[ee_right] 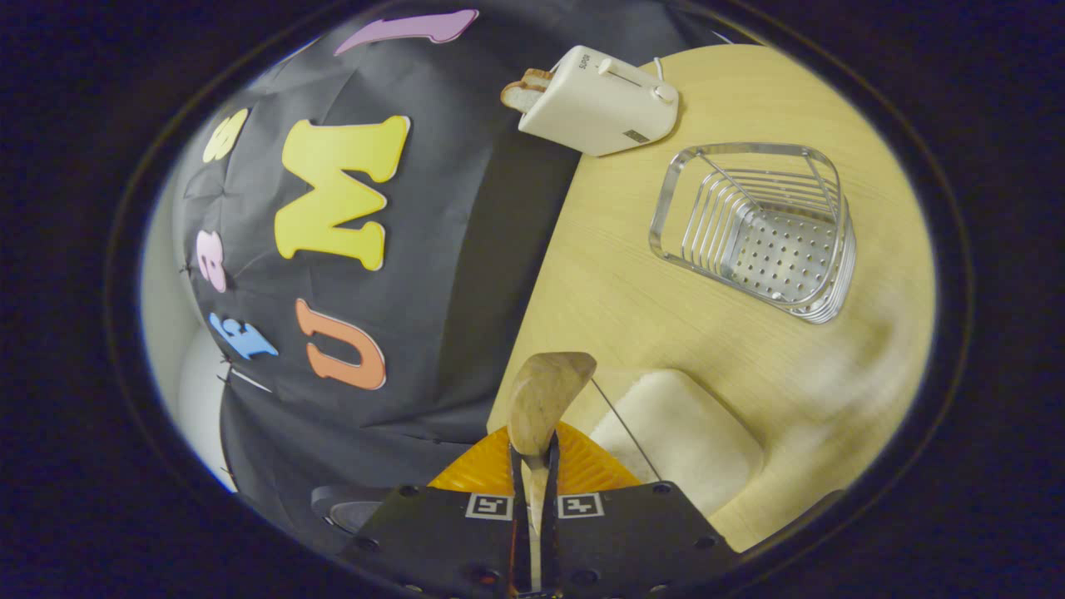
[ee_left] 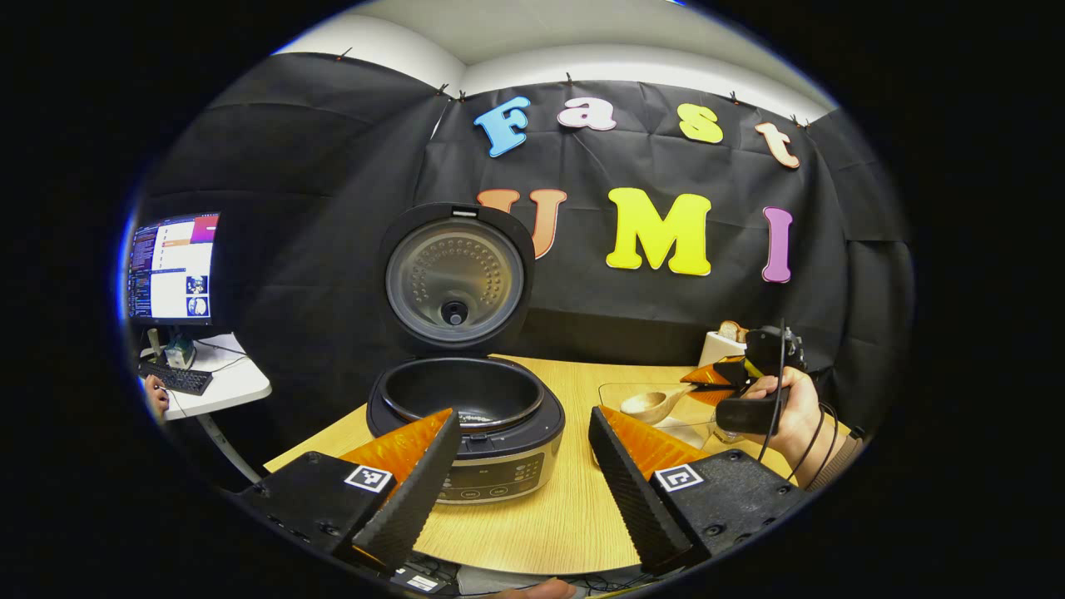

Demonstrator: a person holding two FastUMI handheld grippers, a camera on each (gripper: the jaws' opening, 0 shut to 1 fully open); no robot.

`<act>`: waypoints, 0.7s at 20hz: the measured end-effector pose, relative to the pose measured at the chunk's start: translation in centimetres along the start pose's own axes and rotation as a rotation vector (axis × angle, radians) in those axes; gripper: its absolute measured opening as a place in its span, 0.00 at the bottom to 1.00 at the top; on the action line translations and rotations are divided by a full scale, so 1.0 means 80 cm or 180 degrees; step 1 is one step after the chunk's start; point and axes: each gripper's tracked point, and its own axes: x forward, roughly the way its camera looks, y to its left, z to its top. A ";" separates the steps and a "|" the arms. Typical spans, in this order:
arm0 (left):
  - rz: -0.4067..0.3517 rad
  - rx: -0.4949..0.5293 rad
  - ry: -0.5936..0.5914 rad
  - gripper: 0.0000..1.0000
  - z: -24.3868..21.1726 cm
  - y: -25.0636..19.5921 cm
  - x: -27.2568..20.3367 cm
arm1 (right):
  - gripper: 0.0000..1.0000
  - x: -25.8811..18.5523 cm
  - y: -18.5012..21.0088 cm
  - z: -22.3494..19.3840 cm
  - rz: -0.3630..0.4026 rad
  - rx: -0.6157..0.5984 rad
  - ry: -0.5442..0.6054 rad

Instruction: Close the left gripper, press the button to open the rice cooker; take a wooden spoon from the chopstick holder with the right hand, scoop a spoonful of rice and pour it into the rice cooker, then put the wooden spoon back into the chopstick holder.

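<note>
Wooden table (ee_left: 566,507) fills the lower part of the left gripper view, with the rice cooker (ee_left: 468,433) standing on it near the front edge. Its lid (ee_left: 456,279) is swung fully up and stands upright behind the empty dark inner pot (ee_left: 463,393). The left gripper (ee_left: 524,466) hovers low and level in front of the cooker, its jaws spread wide apart and holding nothing.

To the right, a hand (ee_left: 790,412) with a sleeve at the wrist holds the right gripper (ee_left: 732,374) above a clear container (ee_left: 657,412) of rice. The wooden spoon (ee_left: 653,405) juts out from it sideways toward the cooker, bowl end leading.

In the right gripper view, the right gripper (ee_right: 532,478) is rolled sideways, so the table stands tilted. Its jaws are clenched on the handle of the wooden spoon (ee_right: 545,399), whose bowl points forward. Farther off on the table sit a wire chopstick holder (ee_right: 761,237), lying empty, and a white toaster (ee_right: 599,100) with bread in it.
</note>
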 end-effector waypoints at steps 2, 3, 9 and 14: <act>0.0010 0.0016 -0.0014 0.99 0.002 0.001 -0.001 | 0.05 -0.009 0.014 0.005 0.0136 0.0162 -0.0022; 0.0004 0.0017 -0.0025 0.99 0.004 0.000 -0.002 | 0.05 -0.014 0.021 0.008 0.0187 0.0231 -0.0029; 0.0028 -0.0003 -0.0106 0.99 0.015 0.011 -0.010 | 0.05 -0.033 0.070 -0.003 0.0432 0.0361 0.0051; 0.0119 -0.0059 -0.0113 0.99 0.016 0.034 -0.014 | 0.05 -0.036 0.111 -0.038 0.0510 0.0270 0.0167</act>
